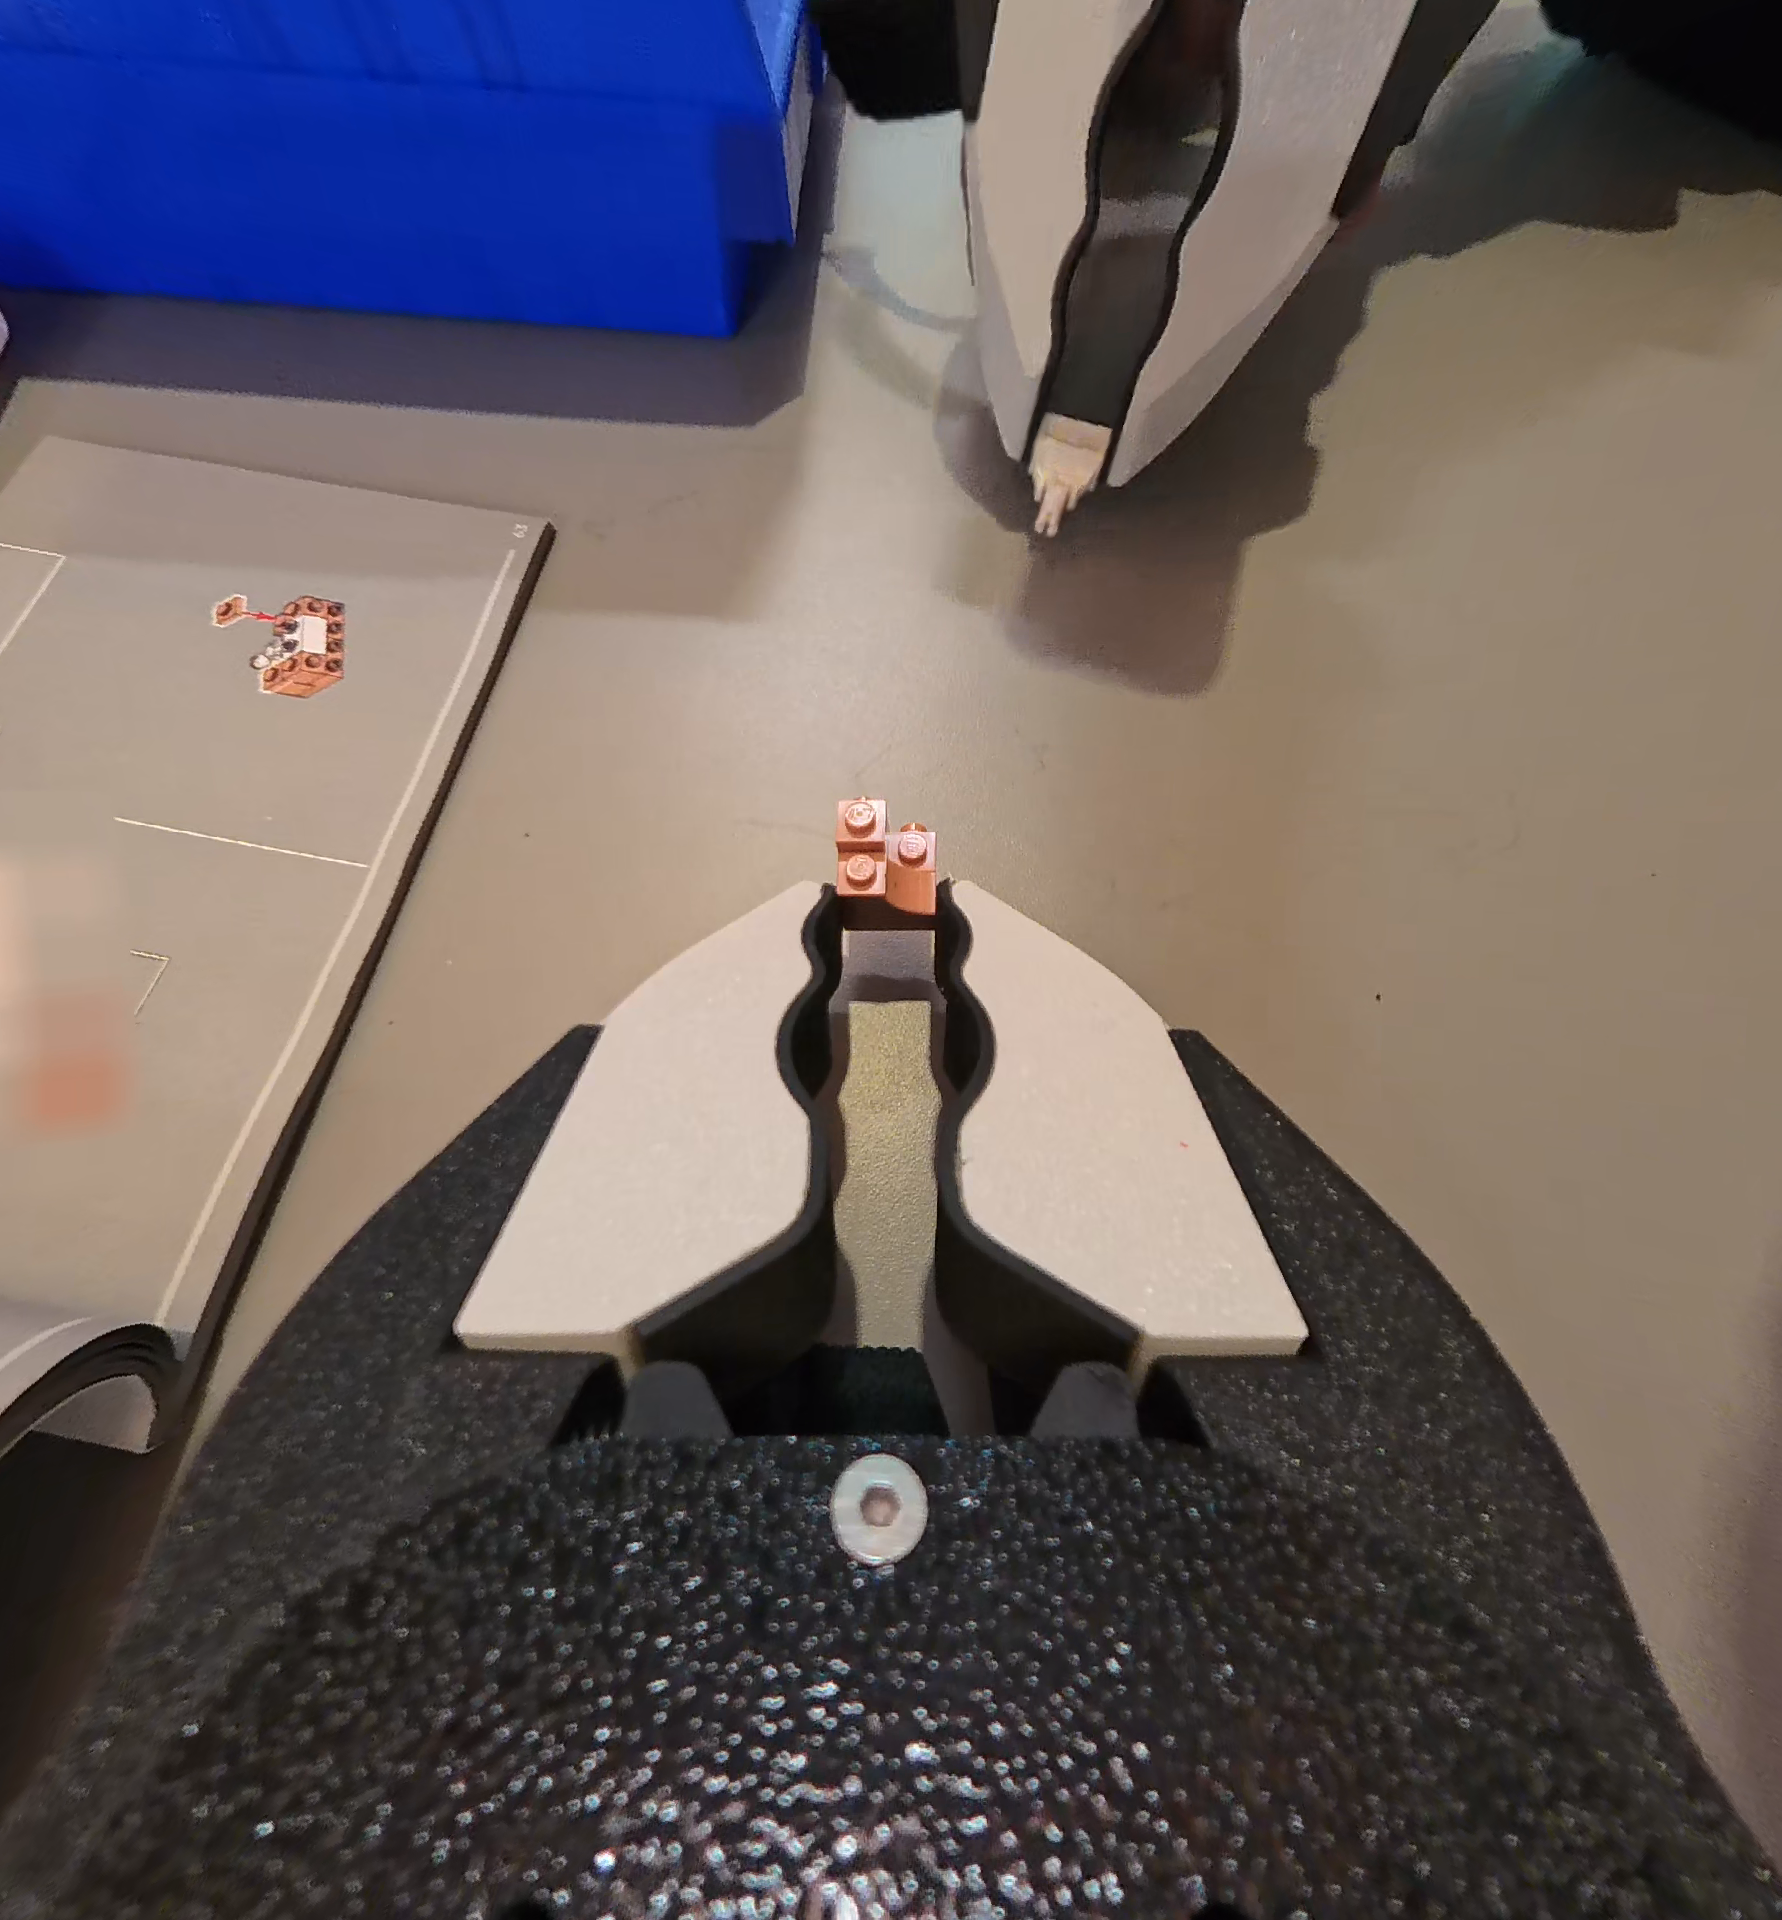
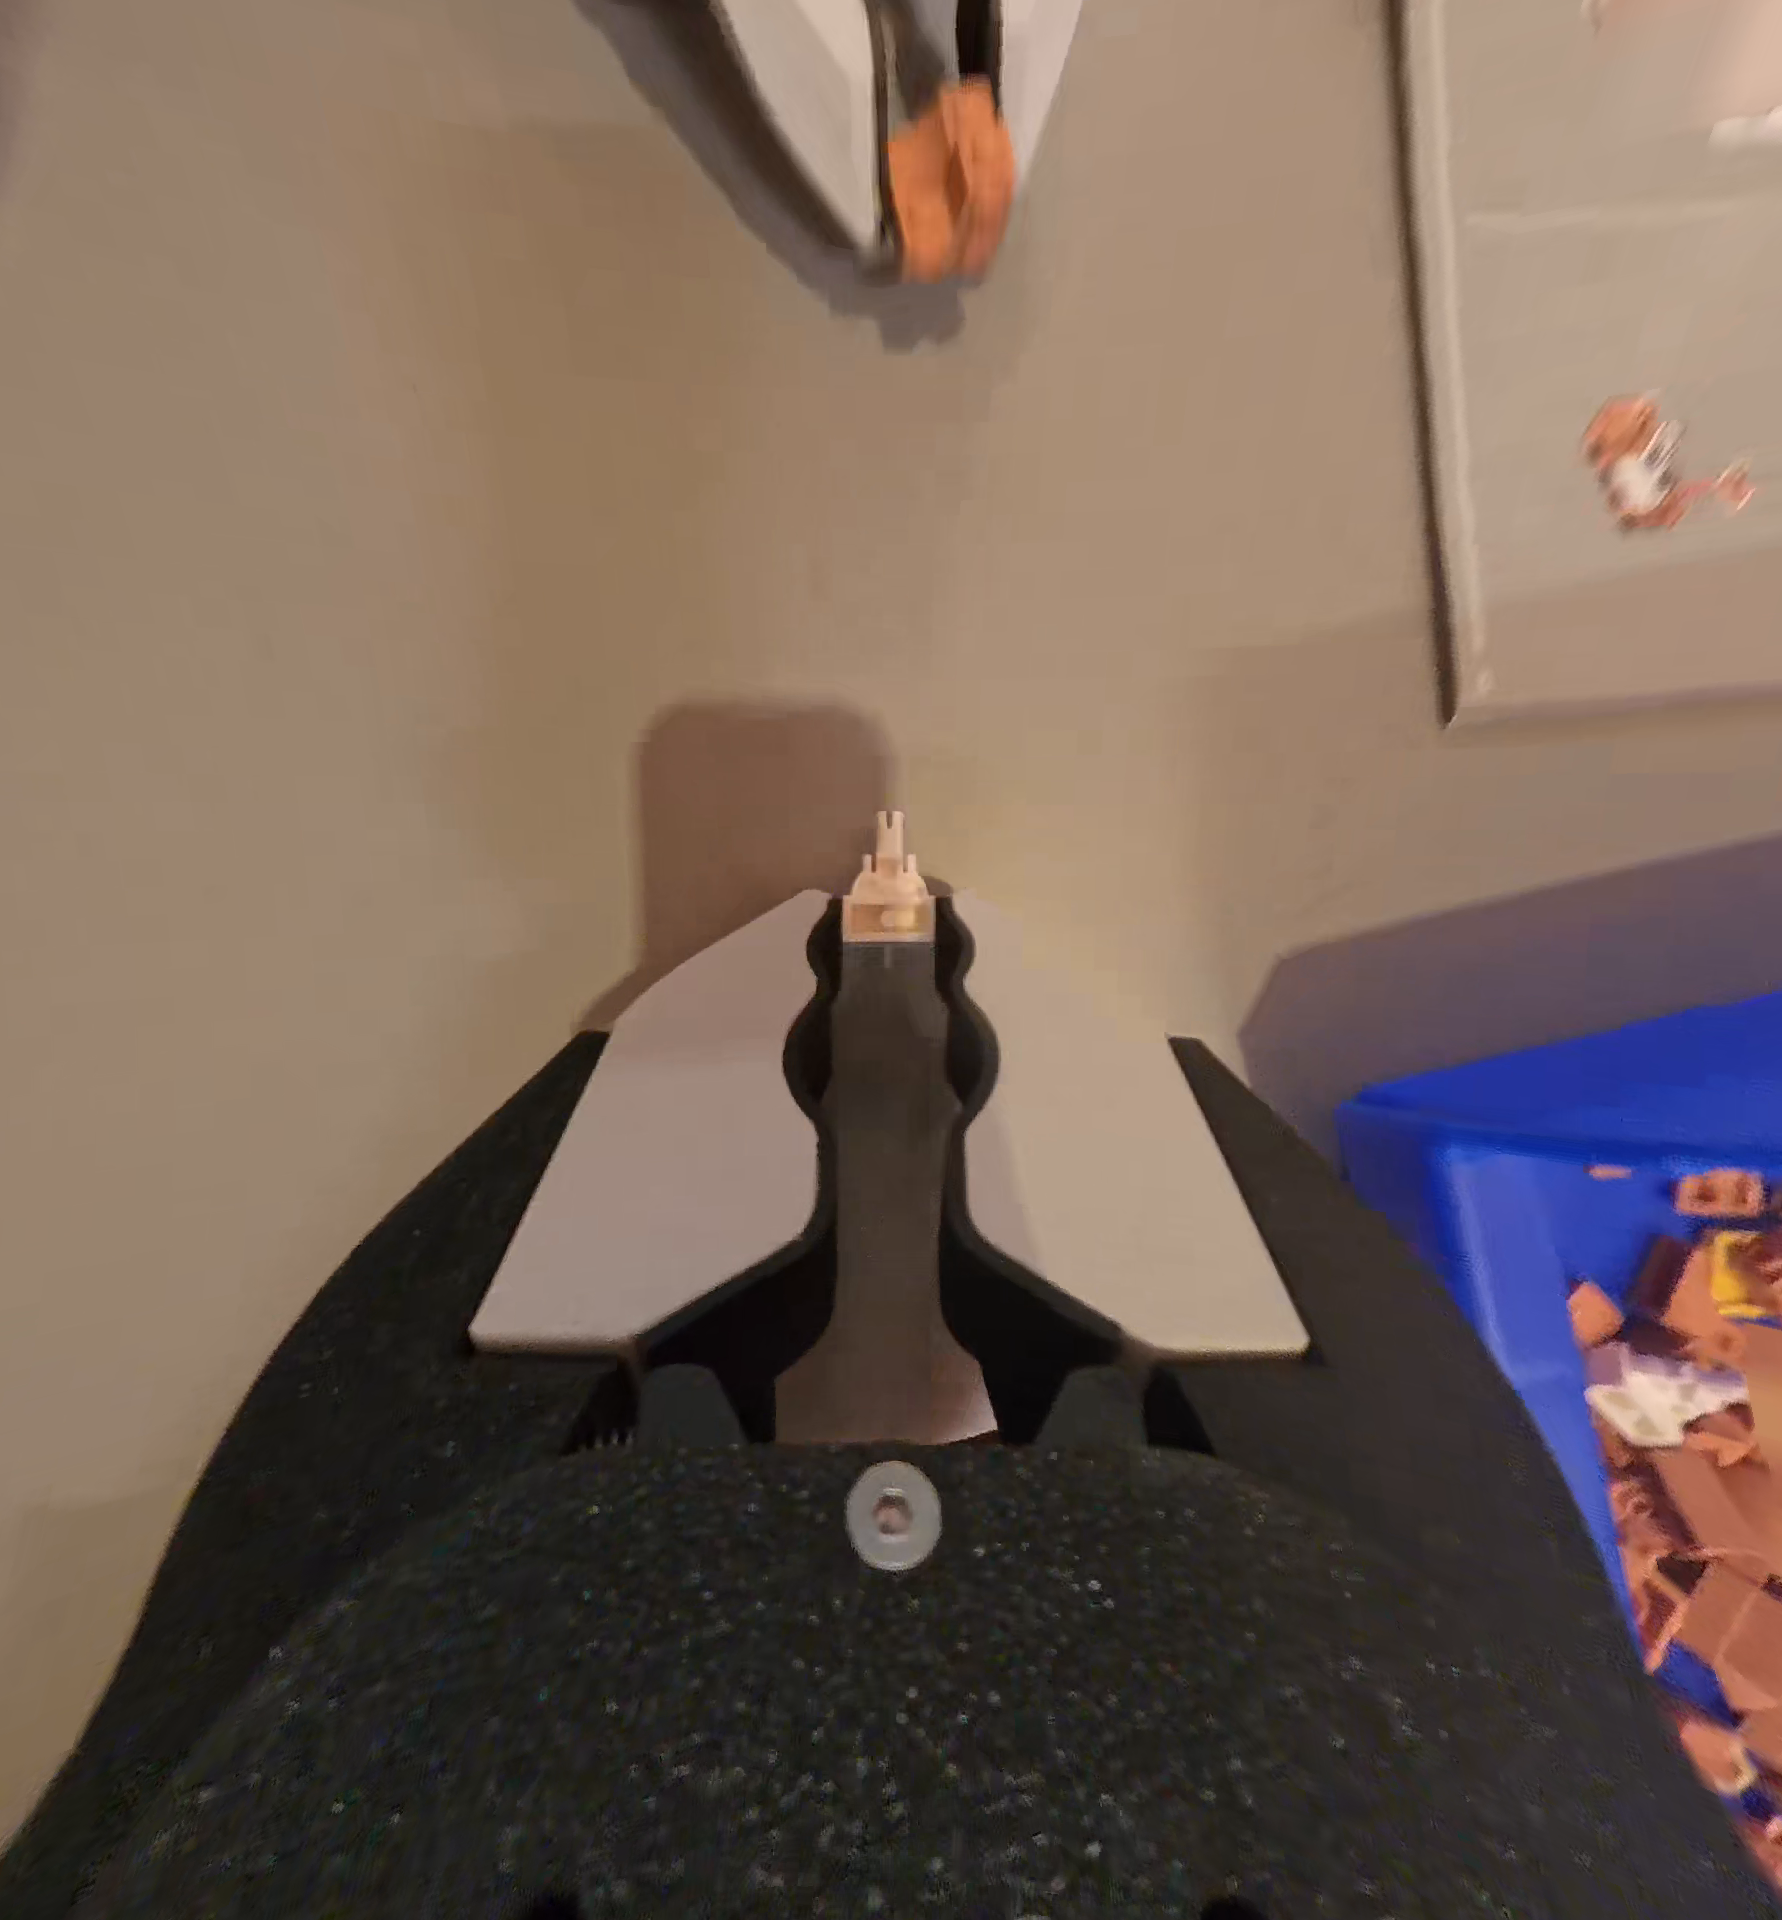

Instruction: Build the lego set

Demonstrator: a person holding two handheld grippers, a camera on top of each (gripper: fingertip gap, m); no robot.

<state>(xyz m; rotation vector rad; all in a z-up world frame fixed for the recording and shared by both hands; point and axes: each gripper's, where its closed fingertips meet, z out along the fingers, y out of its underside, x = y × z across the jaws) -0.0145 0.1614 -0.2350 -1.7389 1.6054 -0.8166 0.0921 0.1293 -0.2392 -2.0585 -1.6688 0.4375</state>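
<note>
Both grippers [image 1: 887, 894] [image 2: 888, 914] clamped on small bricks [image 1: 883, 868] [image 2: 887, 883]

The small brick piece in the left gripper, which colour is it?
Reddish-brown brick piece, clamped in the left gripper; clearest in the left wrist view.

Plain grey tabletop [image 1: 1386, 831], soft shadows

Left claw [image 1: 889, 896] level and pointing forward, its 2 pads pressed on a small brown brick assembly [image 1: 885, 862] at the tips, right claw [image 2: 888, 914] opposite, angled downward, its 2 fingertips clamping a small beige pin piece [image 2: 889, 888]
</note>
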